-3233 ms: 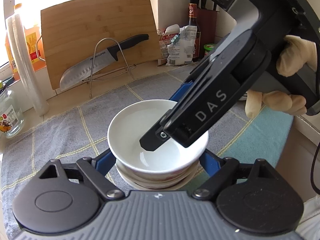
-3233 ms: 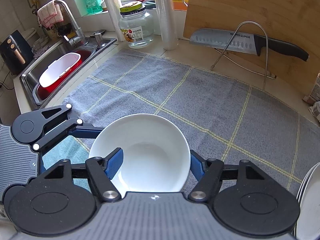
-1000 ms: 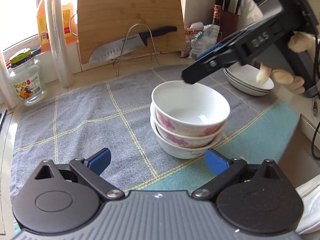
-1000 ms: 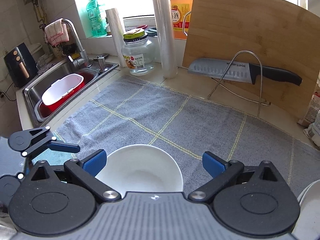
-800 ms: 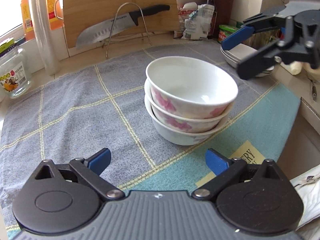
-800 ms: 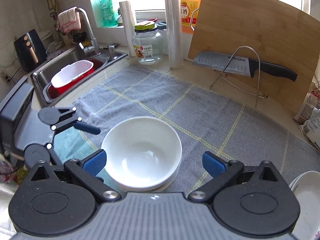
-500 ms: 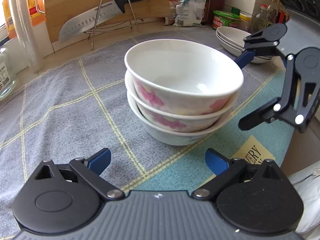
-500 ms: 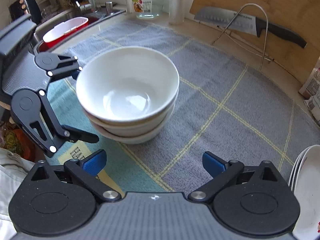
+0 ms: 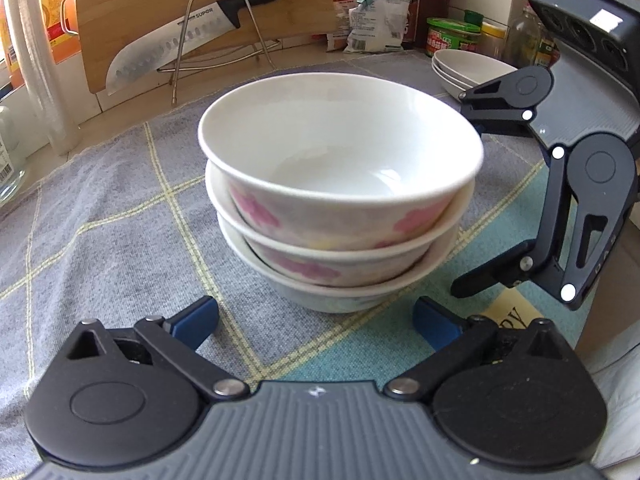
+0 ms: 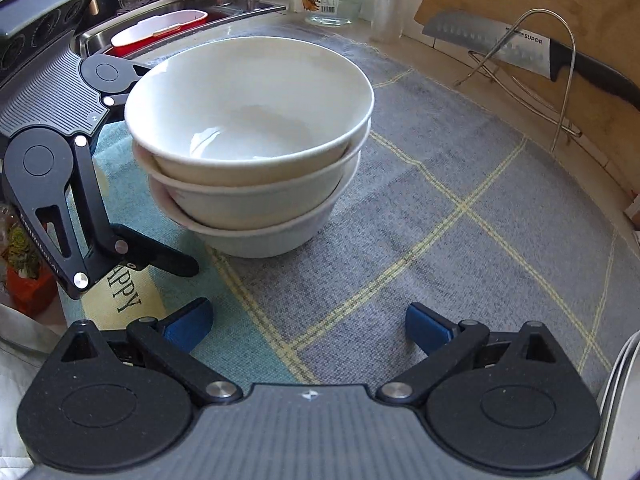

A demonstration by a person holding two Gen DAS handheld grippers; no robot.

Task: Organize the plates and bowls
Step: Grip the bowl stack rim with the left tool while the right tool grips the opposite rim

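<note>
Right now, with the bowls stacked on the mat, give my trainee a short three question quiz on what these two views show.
1. How many bowls are in the bowl stack?
2. True or false: the left gripper has its jaws closed on the bottom bowl.
3. Where are the plates? A) inside the top bowl B) stacked apart from the bowls, behind the right gripper C) in the sink

Key: 1. three; 2. false, both grippers are open and hold nothing; 3. B
</note>
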